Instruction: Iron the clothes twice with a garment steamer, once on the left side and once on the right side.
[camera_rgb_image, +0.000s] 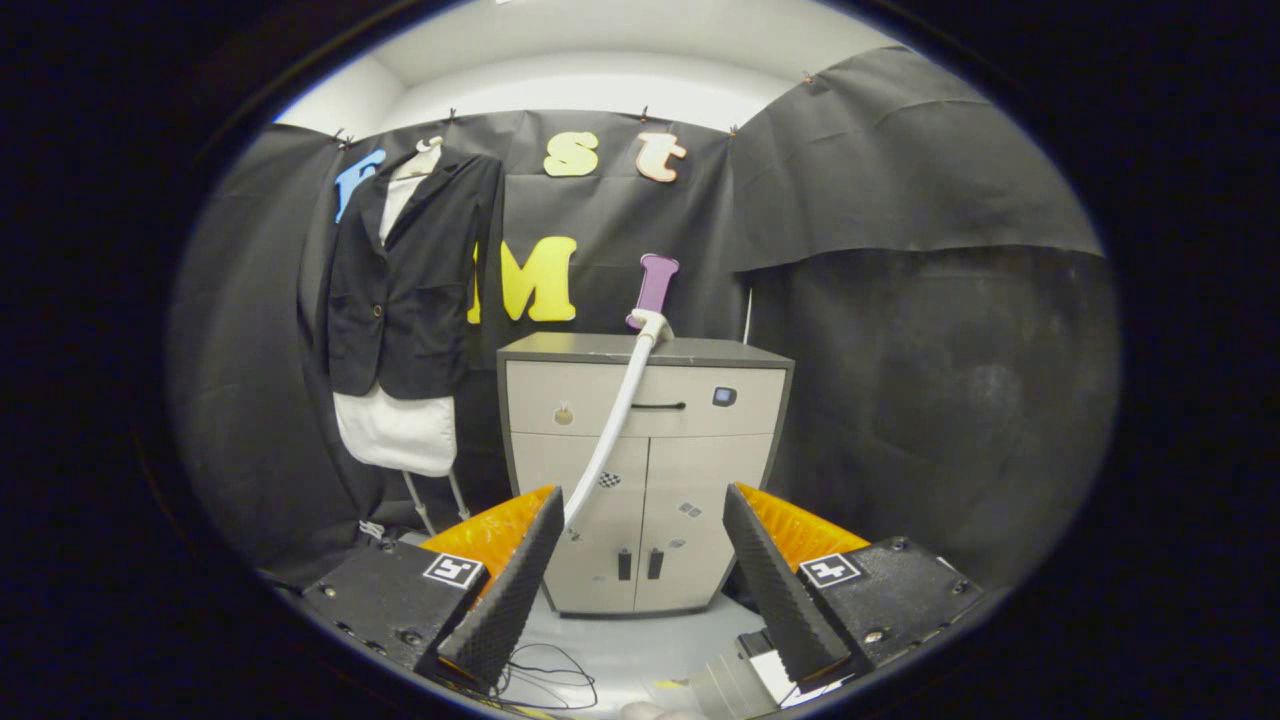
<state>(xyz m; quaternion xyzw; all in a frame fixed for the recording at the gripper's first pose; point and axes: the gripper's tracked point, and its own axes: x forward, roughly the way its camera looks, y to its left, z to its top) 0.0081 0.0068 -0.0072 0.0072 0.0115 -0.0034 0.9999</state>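
The gripper (645, 570) stands wide open, its ribbed, wedge-shaped fingers (510, 580) gripping nothing. Beyond them a smooth white hose (612, 425) curves up across a grey two-door cabinet (645, 470) to the steamer head (650, 325) resting on the cabinet's top. Far left, a dark jacket (410, 280) over a white shirt (398, 430) hangs against the black cloth wall (900, 300).

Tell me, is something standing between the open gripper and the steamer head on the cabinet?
Nothing visible does. The gripper is open with nothing between its fingers. The steamer head rests on the cabinet top, beyond the fingers, and its hose hangs down the cabinet front toward them. The jacket hangs off to the side.
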